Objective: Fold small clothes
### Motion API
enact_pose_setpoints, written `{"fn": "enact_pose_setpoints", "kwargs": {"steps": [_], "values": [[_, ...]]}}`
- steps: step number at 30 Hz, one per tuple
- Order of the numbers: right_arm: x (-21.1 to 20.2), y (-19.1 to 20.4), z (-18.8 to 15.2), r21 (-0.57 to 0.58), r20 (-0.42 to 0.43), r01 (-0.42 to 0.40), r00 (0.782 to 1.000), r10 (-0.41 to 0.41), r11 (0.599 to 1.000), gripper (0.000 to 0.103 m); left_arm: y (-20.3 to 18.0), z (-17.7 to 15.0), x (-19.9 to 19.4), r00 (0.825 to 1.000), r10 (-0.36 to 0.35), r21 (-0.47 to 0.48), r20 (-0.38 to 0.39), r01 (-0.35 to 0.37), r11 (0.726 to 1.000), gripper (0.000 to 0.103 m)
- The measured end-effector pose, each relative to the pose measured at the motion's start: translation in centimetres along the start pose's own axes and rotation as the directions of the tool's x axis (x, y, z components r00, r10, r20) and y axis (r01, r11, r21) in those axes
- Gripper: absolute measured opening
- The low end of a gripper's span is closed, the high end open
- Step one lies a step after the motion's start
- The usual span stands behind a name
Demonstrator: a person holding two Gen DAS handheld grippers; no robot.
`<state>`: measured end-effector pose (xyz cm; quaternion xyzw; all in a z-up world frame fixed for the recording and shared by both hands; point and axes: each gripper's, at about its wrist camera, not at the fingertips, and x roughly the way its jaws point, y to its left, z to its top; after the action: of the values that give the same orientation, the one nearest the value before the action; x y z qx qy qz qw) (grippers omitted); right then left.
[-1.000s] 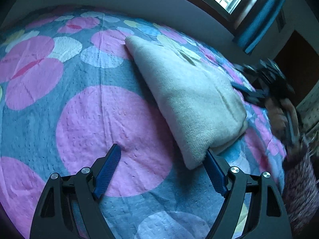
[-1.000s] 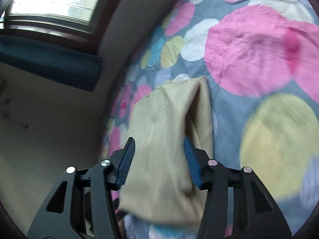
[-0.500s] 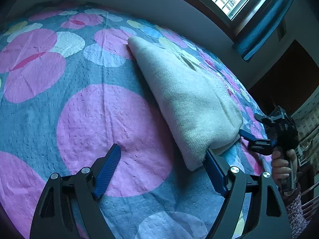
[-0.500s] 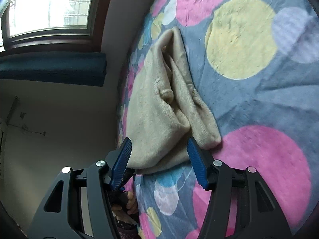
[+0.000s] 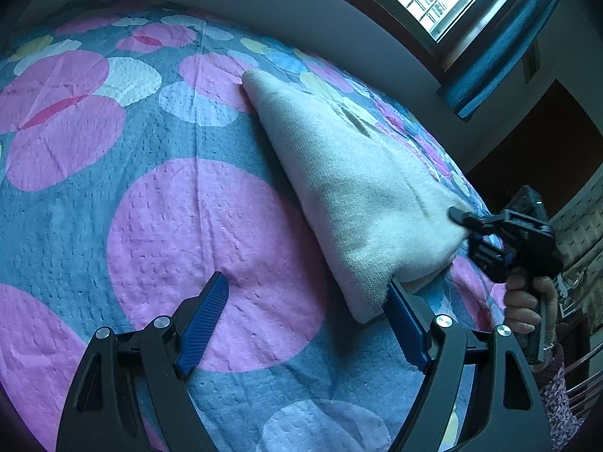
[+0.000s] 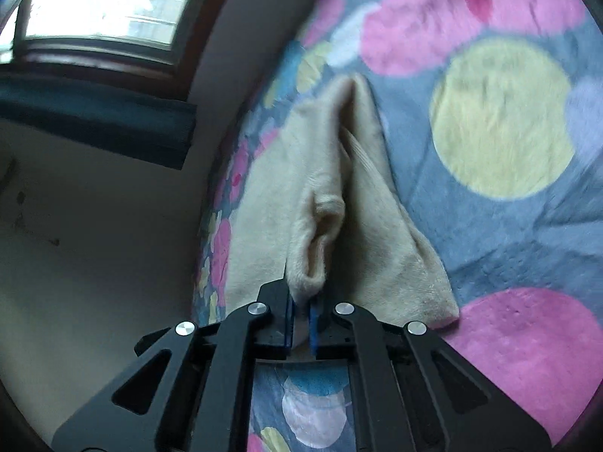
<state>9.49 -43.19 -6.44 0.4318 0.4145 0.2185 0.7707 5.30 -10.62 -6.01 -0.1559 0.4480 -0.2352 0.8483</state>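
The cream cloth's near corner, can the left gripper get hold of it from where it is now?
Probably yes: the left gripper stands open, one finger already at the cream cloth, nothing between.

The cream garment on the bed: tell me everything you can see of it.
The cream garment is a soft, fuzzy knit, folded into a long tapering shape and lying on the dotted bedspread. The right tongs are shut on a bunched fold at its near edge. The open left tongs' right finger touches its other corner.
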Motion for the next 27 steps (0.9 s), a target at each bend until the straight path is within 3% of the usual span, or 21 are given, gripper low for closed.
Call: {"fn": "enact_pose_setpoints", "kwargs": {"steps": [4,8,15,20,23,27], "values": [[-2.0,0.0,-0.7,-0.034,0.029,0.038,0.999,-0.037,0.999,0.005,-0.5,0.0,0.0,1.0,0.014,0.016,0.001,-0.014,1.0,0.08],[-1.6,-2.6,-1.1,0.002,0.001,0.087,0.996,-0.087,0.996,0.004,-1.2,-0.2,-0.1,1.0,0.024,0.051,-0.005,-0.024,0.998,0.08],[-0.6,-4.1,-1.0,0.019,-0.02,0.066,0.998,-0.066,0.998,0.005,-2.4,0.5,-2.2,0.998,-0.042,0.045,0.045,0.04,0.998,0.08],[-1.1,-4.2,-1.0,0.025,-0.036,0.05,0.998,-0.049,0.998,0.006,-2.4,1.6,1.1,0.999,0.048,0.06,0.001,-0.048,0.997,0.08],[-2.1,-3.4,-0.8,-0.002,-0.046,0.075,0.996,-0.075,0.997,0.013,-2.1,1.2,2.0,0.998,0.069,0.067,-0.011,-0.068,0.995,0.08],[-3.7,-2.0,1.0,-0.046,0.003,0.092,0.996,-0.092,0.995,0.029,-1.8,1.2,2.0,0.998,0.065,0.064,-0.012,-0.064,0.996,0.08]]}}
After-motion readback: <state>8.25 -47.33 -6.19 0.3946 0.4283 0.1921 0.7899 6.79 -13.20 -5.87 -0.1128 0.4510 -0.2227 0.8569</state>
